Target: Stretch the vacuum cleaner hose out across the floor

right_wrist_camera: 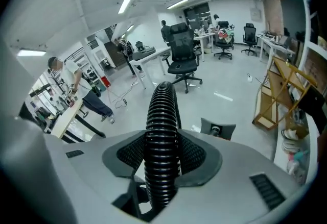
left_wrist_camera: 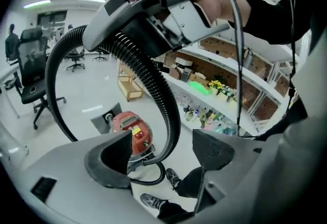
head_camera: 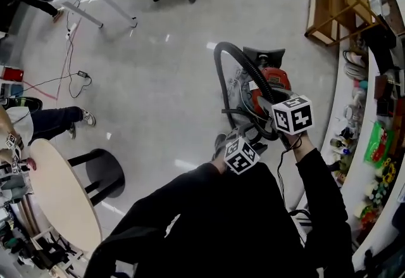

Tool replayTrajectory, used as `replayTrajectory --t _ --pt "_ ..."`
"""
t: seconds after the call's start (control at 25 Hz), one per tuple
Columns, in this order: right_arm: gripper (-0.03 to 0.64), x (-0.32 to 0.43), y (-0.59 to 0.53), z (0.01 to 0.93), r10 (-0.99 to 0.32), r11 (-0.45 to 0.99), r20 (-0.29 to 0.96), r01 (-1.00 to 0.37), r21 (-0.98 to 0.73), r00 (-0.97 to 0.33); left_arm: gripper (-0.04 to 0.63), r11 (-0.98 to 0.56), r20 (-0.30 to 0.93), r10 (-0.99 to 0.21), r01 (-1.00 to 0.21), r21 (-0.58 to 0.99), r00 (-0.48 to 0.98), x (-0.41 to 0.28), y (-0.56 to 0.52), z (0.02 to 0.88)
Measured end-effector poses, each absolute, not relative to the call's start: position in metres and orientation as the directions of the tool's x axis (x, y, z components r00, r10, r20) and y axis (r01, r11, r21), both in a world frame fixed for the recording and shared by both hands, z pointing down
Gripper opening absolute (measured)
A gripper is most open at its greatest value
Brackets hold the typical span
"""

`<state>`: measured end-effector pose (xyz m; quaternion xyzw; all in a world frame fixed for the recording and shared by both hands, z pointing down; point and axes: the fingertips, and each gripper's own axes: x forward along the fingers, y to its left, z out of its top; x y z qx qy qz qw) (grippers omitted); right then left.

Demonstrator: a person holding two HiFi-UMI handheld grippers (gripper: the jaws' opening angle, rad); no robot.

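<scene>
Beside the shelving [head_camera: 380, 144], hose [head_camera: 217, 71] arches; open floor [head_camera: 158, 93] leftward.

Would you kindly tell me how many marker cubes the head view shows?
2. The right-hand cube overlaps the red vacuum cleaner; the left-hand cube is lower and to its left, above the person's dark sleeve. None seems hidden.

The black ribbed hose [head_camera: 217, 71] rises off the floor [head_camera: 158, 80] in a tall arch, not stretched out; its lower end curls down to the round red vacuum [head_camera: 271, 80], which sits on the grey floor beside the arch
</scene>
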<state>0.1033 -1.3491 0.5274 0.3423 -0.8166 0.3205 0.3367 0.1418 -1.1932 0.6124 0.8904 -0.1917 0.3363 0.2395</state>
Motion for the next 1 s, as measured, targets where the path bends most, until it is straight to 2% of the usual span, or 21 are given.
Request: replayTrajectory --t 0.28,0.4,0.52,0.76,1.0 --pt "0.178 0.030 -1.337 0.477 -0.243 0.694 0.772 -0.661 -0.284 -0.587 0.371 -0.781 0.530 -0.336 -0.545 0.306 0.779 0.152 -1.245 0.567" --pt "0.178 -0.004 -1.328 0.460 -0.195 0.759 0.775 -0.593 -0.269 -0.602 0.366 -0.787 0.476 -0.328 -0.515 0.340 0.816 0.152 -1.256 0.551" --pt "0.178 -0.032 -1.321 0.447 -0.166 0.822 0.776 -0.520 -0.232 -0.608 0.232 -0.809 0.435 -0.345 -0.499 0.312 0.832 0.147 -1.264 0.532" --pt "0.178 -0.066 -1.307 0.436 -0.175 0.934 0.784 -0.353 -0.060 -0.596 0.201 -0.773 0.357 -0.445 -0.553 0.311 0.822 0.126 -1.289 0.499" --pt "0.181 -0.079 -1.299 0.419 -0.215 0.946 0.714 -0.324 -0.017 -0.666 0.195 -0.768 0.329 -0.499 -0.585 0.260 0.801 0.116 -1.285 0.477"
